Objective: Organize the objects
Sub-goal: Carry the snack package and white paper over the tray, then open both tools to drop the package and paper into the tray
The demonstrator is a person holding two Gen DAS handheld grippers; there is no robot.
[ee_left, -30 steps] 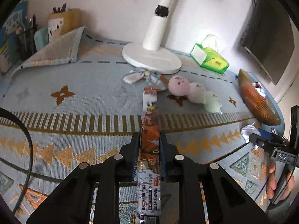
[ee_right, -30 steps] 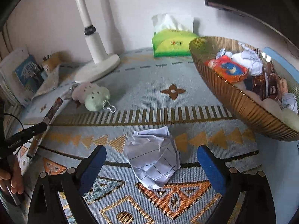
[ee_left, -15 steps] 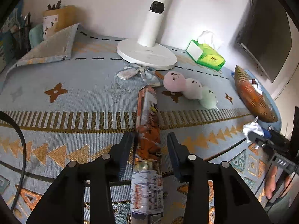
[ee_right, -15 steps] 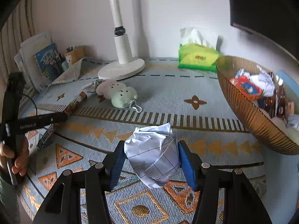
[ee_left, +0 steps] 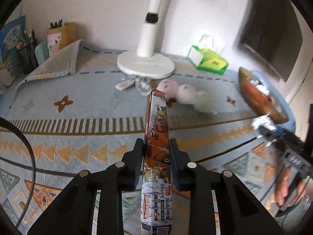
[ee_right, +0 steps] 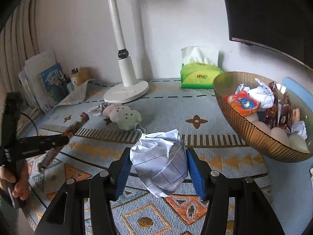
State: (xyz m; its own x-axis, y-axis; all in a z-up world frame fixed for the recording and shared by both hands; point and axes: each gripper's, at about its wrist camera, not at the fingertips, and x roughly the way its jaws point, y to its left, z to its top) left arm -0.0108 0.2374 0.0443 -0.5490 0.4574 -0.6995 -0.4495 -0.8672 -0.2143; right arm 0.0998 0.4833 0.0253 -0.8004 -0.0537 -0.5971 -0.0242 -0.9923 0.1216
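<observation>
Paper ball (ee_right: 159,161), clamped in the right tool (ee_right: 158,169), could spring loose short of the bowl (ee_right: 252,135) at two o'clock, while the left tool (ee_left: 156,162), clamped on the tilted long box (ee_left: 157,137), risks letting it pivot over the desk (ee_left: 78,105).

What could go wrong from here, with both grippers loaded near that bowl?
1. The crumpled white lined paper ball bulges beyond the right gripper; it could slip out before reaching the ribbed amber glass bowl.
2. That bowl looks nearly full, so added items may spill.
3. The long orange cartoon-printed card box is held mid-length by the left gripper and may pivot or clip the pastel plush dango toy.
</observation>
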